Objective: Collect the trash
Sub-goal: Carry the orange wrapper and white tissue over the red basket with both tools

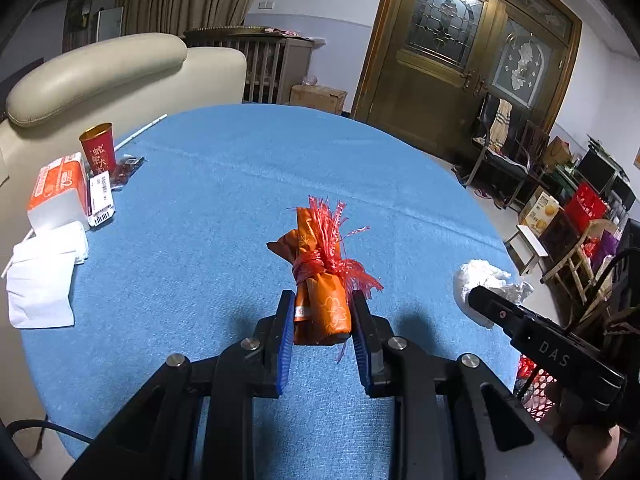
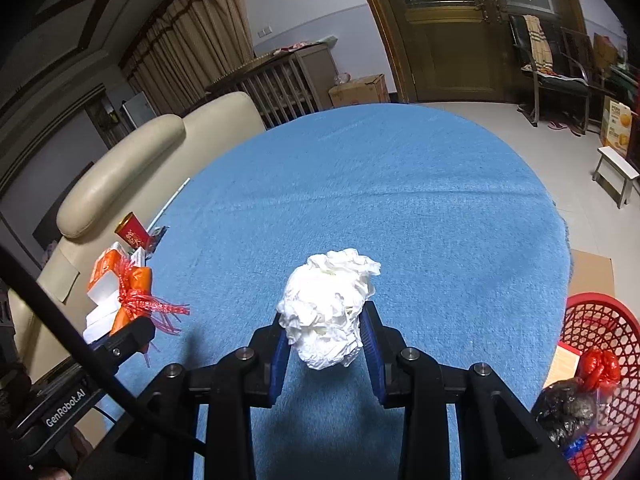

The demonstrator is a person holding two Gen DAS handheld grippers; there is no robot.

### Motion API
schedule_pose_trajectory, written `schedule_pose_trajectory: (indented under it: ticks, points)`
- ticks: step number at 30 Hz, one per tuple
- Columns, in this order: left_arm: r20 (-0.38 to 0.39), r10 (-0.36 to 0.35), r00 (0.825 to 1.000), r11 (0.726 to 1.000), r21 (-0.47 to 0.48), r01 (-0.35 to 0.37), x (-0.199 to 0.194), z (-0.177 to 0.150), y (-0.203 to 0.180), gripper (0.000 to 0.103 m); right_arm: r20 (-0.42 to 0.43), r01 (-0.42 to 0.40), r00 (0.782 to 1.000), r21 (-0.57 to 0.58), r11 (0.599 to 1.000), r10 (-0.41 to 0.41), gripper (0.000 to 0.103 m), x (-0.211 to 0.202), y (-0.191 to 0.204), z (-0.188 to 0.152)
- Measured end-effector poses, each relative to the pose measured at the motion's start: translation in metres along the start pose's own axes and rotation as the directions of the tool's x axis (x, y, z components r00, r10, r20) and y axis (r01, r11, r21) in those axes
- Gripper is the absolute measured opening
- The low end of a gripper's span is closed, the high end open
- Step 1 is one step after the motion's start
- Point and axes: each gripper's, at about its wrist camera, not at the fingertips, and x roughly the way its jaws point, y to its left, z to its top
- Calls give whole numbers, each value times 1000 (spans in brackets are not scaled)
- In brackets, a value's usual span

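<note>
The left gripper (image 1: 322, 320) is pinching an orange wrapper bundle (image 1: 320, 300) that is tied around the middle with red plastic string (image 1: 328, 240); both blue pads (image 1: 285, 344) press on the lower end of the bundle, and the bundle is held above the blue tablecloth (image 1: 224, 184). The right gripper (image 2: 326, 344) is pinching a crumpled white tissue ball (image 2: 328, 304), with one finger on each side of it, also over the blue cloth. In the left wrist view the same tissue ball (image 1: 480, 284) is seen at the tip of the right tool, near the right edge of the table. At the far left side of the table stand a red paper cup (image 1: 98, 148), an orange and white tissue pack (image 1: 60, 192), a white label with a barcode (image 1: 101, 198) and some flat white napkins (image 1: 44, 276). Beside the table on the right, lower than it, is a red plastic basket (image 2: 600, 320), which holds a dark plastic bag (image 2: 568, 412) and a red bag (image 2: 600, 364).
</note>
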Motion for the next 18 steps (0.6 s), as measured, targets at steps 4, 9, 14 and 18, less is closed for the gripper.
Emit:
schedule_pose_trajectory:
  ticks: [4,9,14,18]
  points:
    - [-10,18,1000,1000,8,-18,2,-1,-4,28,1,-10,1000,9,1000,10,35,-5,-4,-4]
    - [-19,26,999,1000,11,-26,5,-1,-8,28,-6,-18,1000,13,1000,18,35,-6,-7,-8]
    - [-23,30,999,999,13,-30,7,0,-8,28,-10,-17,1000,14,1000,17,35,-5,-7,-9]
    - [-26,31,999,999,9,-31,8,-1,-7,28,-18,-15,1000,12,1000,15,35,-2,-5,-10]
